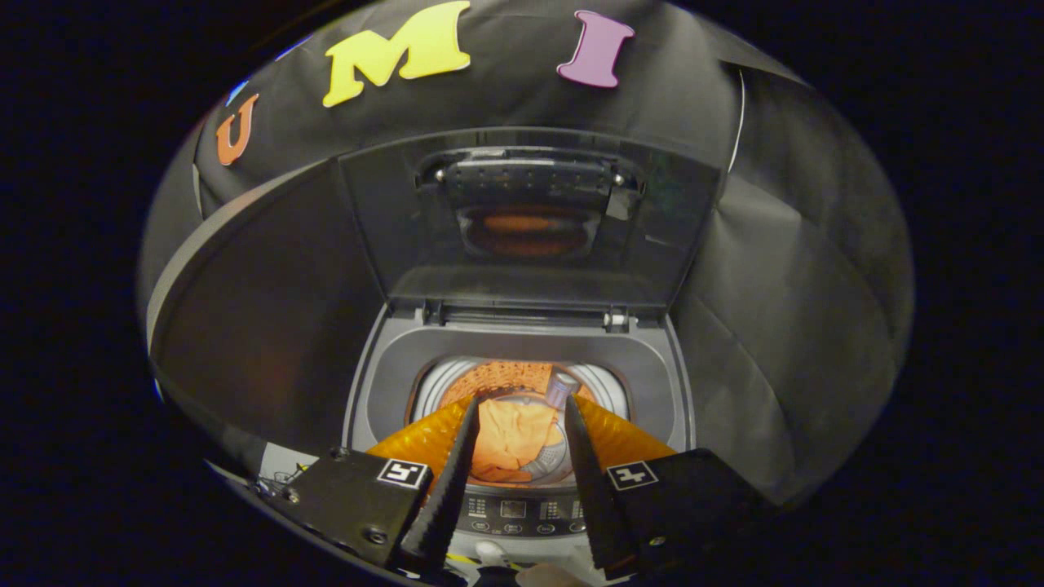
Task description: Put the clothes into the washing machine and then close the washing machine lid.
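While the gripper (518, 412) hangs over the near edge of the washing machine (522, 367), its two fingers stand apart with nothing pressed between them, so the tongs are open and empty. Just under them, at the near lip, runs the control panel (514, 512) with its row of buttons, and a bit of a hand (548, 576) shows at the very bottom. Beyond the panel the drum (510, 387) opens downward, and the orange clothes (512, 440) lie inside it, seen in the gap between the fingers and a little below their tips. Orange glare spreads across the fingers' inner flanks on both sides; whether that is more cloth or only a reflection I cannot tell. Since the garment sits down in the tub and the fingers are spread, my reading is that the loading step is done or nearly so. Farther back the lid (530, 224) stands upright on its hinges (522, 316) at the far rim, its tinted pane mirroring the orange below. It is held up to keep the mouth free, and closing it looks like the step left. The gripper would need to reach past the drum to the lid's top edge.
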